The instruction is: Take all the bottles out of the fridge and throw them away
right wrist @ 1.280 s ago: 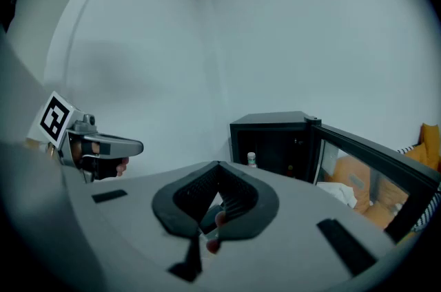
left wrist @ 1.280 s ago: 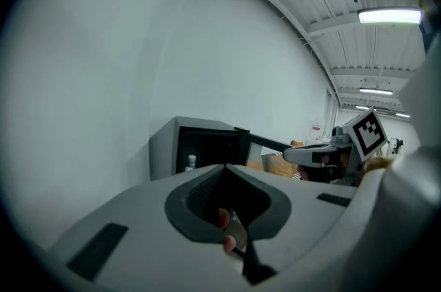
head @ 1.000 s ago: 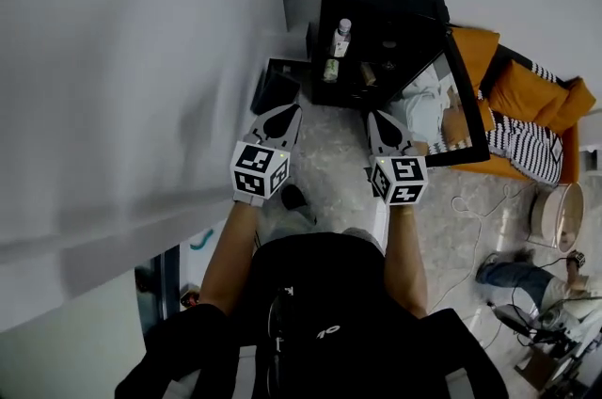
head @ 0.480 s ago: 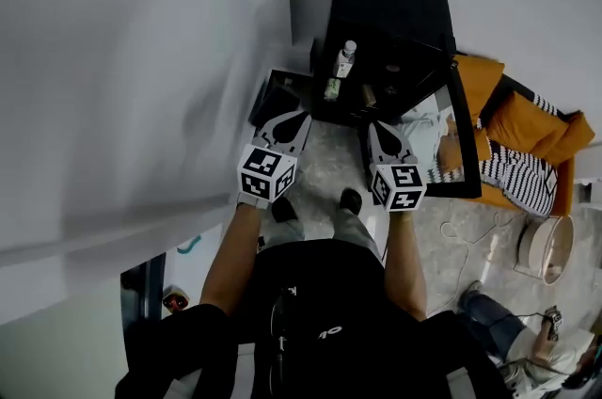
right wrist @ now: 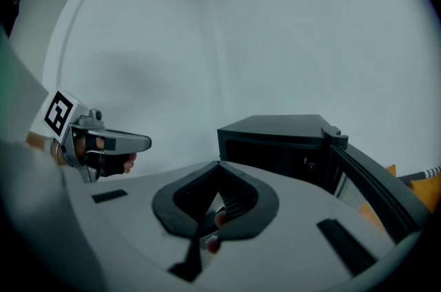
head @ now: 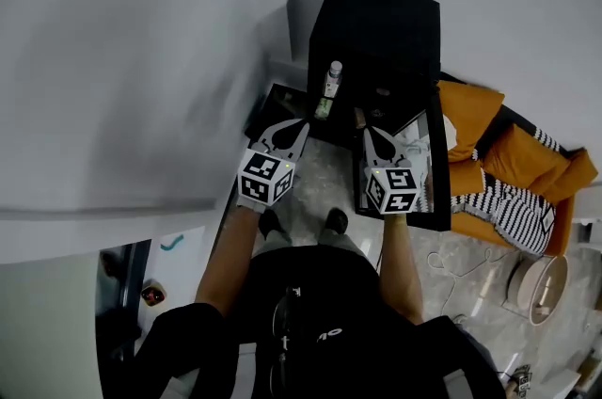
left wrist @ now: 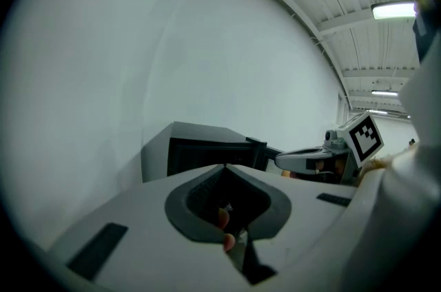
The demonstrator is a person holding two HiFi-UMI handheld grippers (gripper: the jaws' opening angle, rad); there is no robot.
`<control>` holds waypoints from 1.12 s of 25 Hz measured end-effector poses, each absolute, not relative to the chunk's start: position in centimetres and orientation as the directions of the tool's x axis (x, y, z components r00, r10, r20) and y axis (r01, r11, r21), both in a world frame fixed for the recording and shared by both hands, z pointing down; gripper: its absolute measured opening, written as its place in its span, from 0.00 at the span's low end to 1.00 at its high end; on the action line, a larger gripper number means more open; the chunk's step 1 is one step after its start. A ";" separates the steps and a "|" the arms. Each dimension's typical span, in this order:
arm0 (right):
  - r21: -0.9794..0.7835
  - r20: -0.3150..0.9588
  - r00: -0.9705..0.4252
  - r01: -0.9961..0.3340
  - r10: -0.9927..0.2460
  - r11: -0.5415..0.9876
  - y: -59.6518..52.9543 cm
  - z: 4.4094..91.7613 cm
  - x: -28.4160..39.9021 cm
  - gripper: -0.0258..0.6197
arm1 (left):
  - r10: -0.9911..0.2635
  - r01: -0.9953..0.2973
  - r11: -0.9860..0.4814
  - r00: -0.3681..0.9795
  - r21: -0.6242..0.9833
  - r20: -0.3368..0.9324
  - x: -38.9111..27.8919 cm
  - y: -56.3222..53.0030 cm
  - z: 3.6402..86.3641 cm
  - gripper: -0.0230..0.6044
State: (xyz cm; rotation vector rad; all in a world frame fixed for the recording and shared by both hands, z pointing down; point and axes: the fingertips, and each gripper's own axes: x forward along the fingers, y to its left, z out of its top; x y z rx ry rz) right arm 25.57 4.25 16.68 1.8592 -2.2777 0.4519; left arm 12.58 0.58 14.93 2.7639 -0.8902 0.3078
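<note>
Closer than a second ago, the left hand-held gripper (head: 285,132) and right hand-held gripper (head: 380,140) point at the open black box fridge (head: 376,21). A clear plastic bottle with a white cap (head: 332,79) stands upright inside, just past the left one.

Left gripper view: jaws together, empty, fridge straight ahead.

Right gripper view: jaws together, empty, fridge ahead and a bit right.

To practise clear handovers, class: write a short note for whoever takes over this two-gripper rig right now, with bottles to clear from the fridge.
Left gripper: shut, empty, pointing at the small black fridge.
Right gripper: shut, empty, alongside.
The fridge's glass door stands open.
A clear plastic bottle with a white cap stands inside, untouched.
Done: door open.
Left: take out every bottle, throw it away.
</note>
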 end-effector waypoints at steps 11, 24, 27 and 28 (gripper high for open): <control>-0.147 0.334 -0.289 -0.956 -0.897 0.253 2.3 20.0 28.0 0.04 | -0.613 -0.668 -0.732 0.730 0.130 0.302 14.5 0.3 18.0 0.04; -0.094 0.409 -0.287 -0.958 -0.866 0.272 -4.3 27.7 27.5 0.04 | -0.652 -0.723 -0.676 0.677 0.143 0.340 12.5 -4.7 25.7 0.04; -0.090 0.404 -0.265 -0.964 -0.876 0.250 -6.0 29.0 27.4 0.04 | -0.646 -0.717 -0.681 0.684 0.148 0.340 12.6 -5.8 27.2 0.03; -0.088 0.404 -0.261 -0.965 -0.877 0.246 -6.5 29.5 27.2 0.04 | -0.642 -0.714 -0.684 0.686 0.150 0.342 12.6 -6.1 27.6 0.04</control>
